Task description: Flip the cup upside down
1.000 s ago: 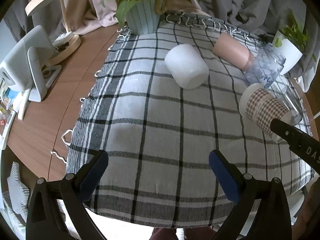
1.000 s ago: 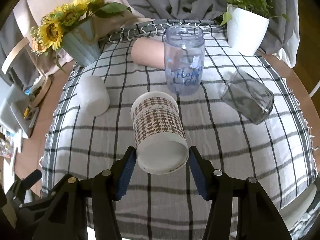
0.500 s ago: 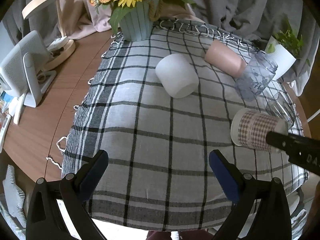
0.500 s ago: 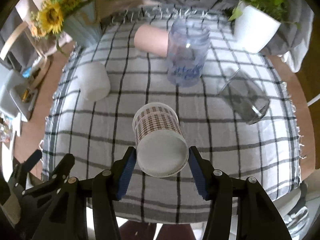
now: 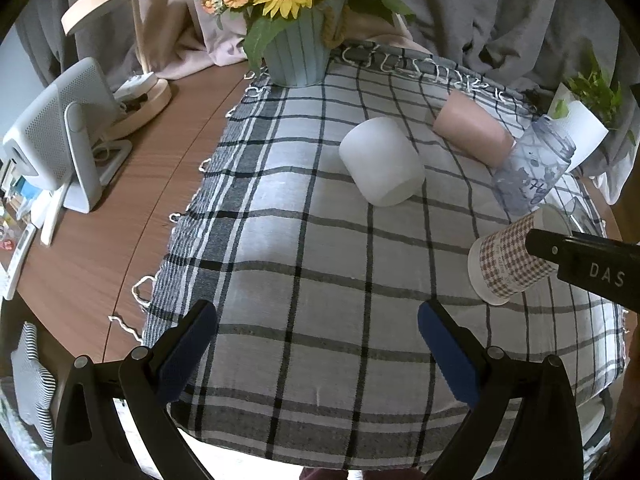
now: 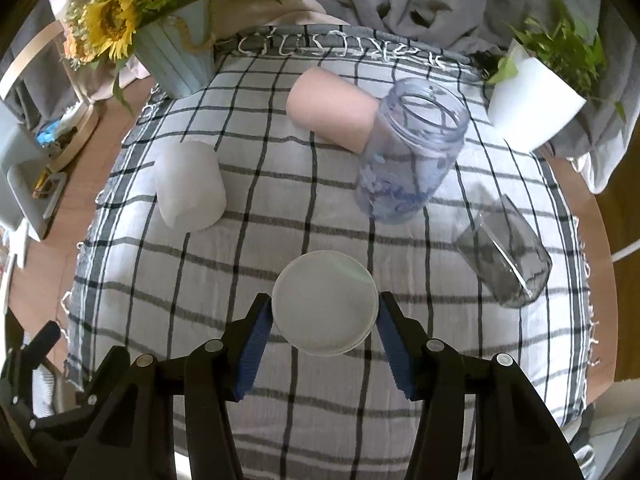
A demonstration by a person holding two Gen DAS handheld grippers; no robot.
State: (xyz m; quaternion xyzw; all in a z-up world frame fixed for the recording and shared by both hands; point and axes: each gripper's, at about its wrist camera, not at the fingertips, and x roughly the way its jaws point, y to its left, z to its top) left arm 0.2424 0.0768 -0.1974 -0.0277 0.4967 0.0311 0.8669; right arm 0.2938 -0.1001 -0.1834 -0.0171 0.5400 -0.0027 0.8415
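The right gripper [image 6: 325, 322] is clenched on the checked paper cup [image 5: 514, 262], its blue pads pressed to the cup's sides. From the right wrist camera only the cup's round white base [image 6: 325, 308] faces the lens, so the cup points mouth-down toward the plaid cloth [image 6: 280, 400]. From the left wrist camera the cup sits at about 3 o'clock, tilted, its wider rim lowest and close to the cloth; whether it touches I cannot tell.

The left gripper [image 5: 316, 344] hangs released at 6 o'clock over the near edge of the cloth, jaws wide apart, holding nothing.

On the cloth, a white cup [image 6: 188, 184] lies at 10 o'clock, a pink cup [image 6: 328, 110] on its side at 12, a bluish jar [image 6: 408, 156] just beside it, and a clear glass [image 6: 504, 252] tipped over at 3 o'clock. A sunflower pot [image 6: 176, 56] stands at 11
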